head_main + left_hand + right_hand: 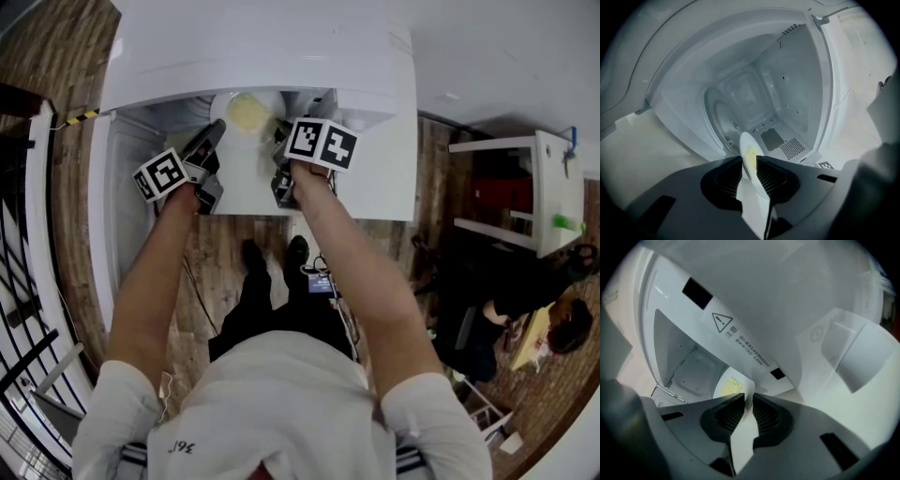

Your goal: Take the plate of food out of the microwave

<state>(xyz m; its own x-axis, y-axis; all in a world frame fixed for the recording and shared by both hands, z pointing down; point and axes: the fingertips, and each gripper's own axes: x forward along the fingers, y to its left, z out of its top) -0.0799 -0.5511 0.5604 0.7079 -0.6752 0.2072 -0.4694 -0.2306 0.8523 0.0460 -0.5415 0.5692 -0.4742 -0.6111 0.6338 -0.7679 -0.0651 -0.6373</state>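
Note:
A white plate (246, 112) with yellow food sits at the mouth of the open white microwave (262, 47). My left gripper (217, 131) grips the plate's left rim and my right gripper (277, 141) grips its right rim. In the left gripper view the plate (751, 157) stands edge-on between the ribbed pads of that gripper (749, 161), with the empty cavity (754, 93) behind it. In the right gripper view the thin rim of the plate (729, 384) runs between the pads of that gripper (749, 399). Both grippers are shut on the plate.
The microwave's open door (122, 216) hangs at the left. A warning label (723, 322) marks the white frame above the opening. A white shelf unit (511, 187) and a seated person (553, 328) are at the right, and a black railing (19, 281) is at the left.

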